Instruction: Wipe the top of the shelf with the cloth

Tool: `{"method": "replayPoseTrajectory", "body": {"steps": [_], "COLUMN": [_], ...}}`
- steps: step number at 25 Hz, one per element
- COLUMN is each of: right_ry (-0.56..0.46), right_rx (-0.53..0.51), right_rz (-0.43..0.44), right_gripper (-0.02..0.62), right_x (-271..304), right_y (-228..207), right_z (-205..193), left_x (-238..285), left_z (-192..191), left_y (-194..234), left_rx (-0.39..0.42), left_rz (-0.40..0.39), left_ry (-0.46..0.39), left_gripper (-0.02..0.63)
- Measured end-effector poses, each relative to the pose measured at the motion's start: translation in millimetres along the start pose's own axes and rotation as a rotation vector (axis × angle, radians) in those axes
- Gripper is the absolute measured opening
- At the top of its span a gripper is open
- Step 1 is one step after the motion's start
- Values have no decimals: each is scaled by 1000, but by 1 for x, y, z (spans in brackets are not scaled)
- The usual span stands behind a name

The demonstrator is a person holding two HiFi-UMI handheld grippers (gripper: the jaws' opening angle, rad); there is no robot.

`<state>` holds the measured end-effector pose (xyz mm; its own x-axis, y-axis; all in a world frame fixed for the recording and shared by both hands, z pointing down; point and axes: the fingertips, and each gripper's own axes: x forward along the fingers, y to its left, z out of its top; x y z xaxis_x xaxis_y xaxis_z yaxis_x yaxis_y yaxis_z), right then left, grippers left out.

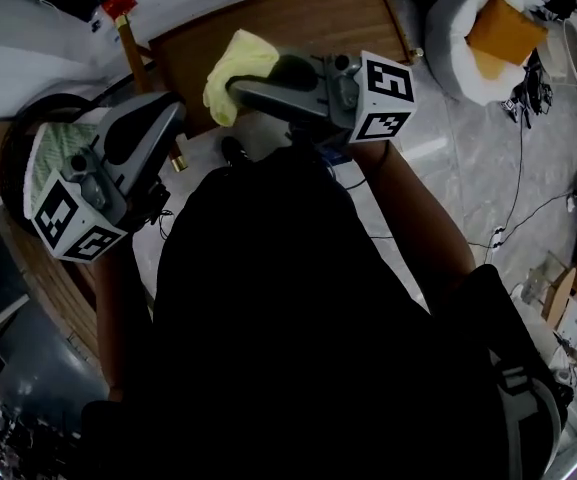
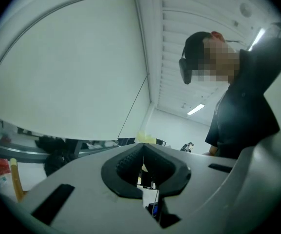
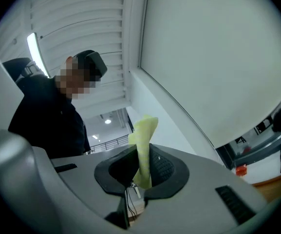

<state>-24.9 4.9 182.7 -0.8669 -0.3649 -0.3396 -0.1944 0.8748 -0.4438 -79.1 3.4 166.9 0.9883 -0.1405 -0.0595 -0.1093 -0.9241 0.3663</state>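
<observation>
Wooden shelf (image 1: 298, 28) top lies ahead in the head view, pale floor (image 1: 448, 168) to its right; the right gripper (image 1: 236, 90) has its fingers pinched on the yellow cloth (image 1: 238, 63) — bunched, over the shelf's left part, contact unclear; the left gripper (image 1: 171, 106) hangs off to the left, fingers pressed together — nothing between them.

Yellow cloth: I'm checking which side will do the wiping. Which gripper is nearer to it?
Right. The right gripper is shut on the yellow cloth, holding it. The left gripper is off to the cloth's left, apart from it, its jaws together with nothing between them.
</observation>
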Motion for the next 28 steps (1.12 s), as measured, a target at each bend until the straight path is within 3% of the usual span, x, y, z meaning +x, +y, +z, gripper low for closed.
{"method": "replayPoseTrajectory", "body": {"steps": [10,14,20,22,25,28], "right_ry": [99,137,190,212,232,237], "right_rx": [-19,26,99,103,91,69], "right_rz": [25,79,224,287,364,428], "right_gripper": [49,49,49,49,49,49], "right_x": [-84,-108,-101,-92,-80,-68], "right_y": [50,69,98,114,143,184], "right_z": [-13,-32,-76,-87,-100,-110], "left_x": [66,69,23,-4,-62,-123], "left_z": [-55,-88,-134,-145,-158,-190], "left_y": [-71,-95,-115,-114,-101,-98], "left_rx": [-46,-97,-174,-285,-498,-572], "left_rz": [68,177,341,393,467,579], "left_ry": [39,50,57,-24,-289,-384], "left_gripper": [12,12,12,12,12,12]}}
